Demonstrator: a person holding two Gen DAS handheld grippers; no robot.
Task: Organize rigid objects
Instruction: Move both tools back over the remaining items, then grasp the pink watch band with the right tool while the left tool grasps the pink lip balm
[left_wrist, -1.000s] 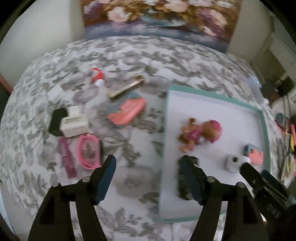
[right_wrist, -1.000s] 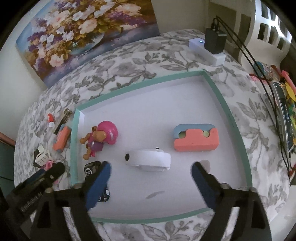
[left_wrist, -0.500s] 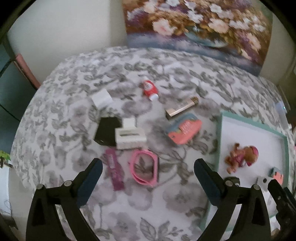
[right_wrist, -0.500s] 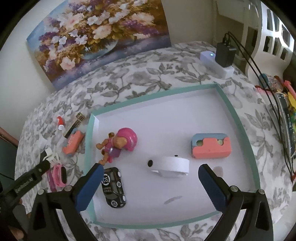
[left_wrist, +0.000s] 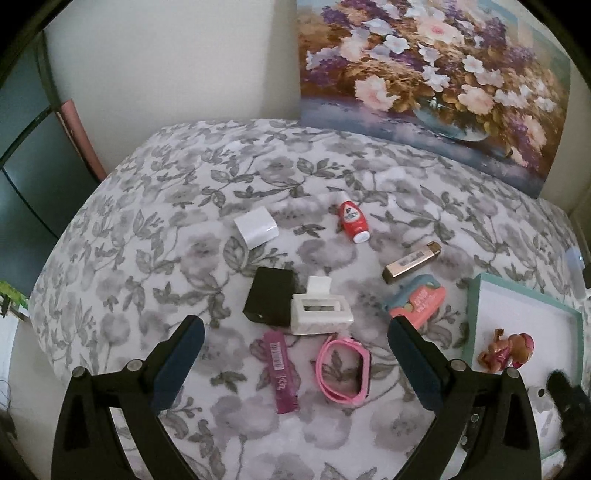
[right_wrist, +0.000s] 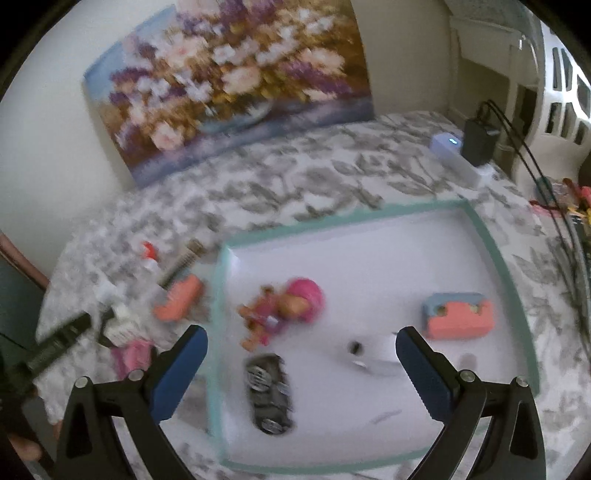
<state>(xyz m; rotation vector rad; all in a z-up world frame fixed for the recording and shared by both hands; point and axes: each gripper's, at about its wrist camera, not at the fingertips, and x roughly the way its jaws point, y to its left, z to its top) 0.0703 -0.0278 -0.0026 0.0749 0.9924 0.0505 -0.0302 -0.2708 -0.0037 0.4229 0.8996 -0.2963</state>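
My left gripper stands open and empty above loose items on the floral cloth: a black box, a white holder, a purple stick and a pink band. Farther off lie a white box, a red bottle, a gold bar and a coral toy. My right gripper is open and empty over the teal-rimmed tray. The tray holds a pink dog figure, a black toy car, a white piece and a coral-blue block.
A flower painting leans on the wall behind the table. A power strip with a black charger and cables sits at the back right. Dark furniture borders the left edge. The right wrist view is blurred.
My left gripper opened wide beside the black car in the tray and swung left over the loose items. My right gripper widened a little and drew back from the white piece.
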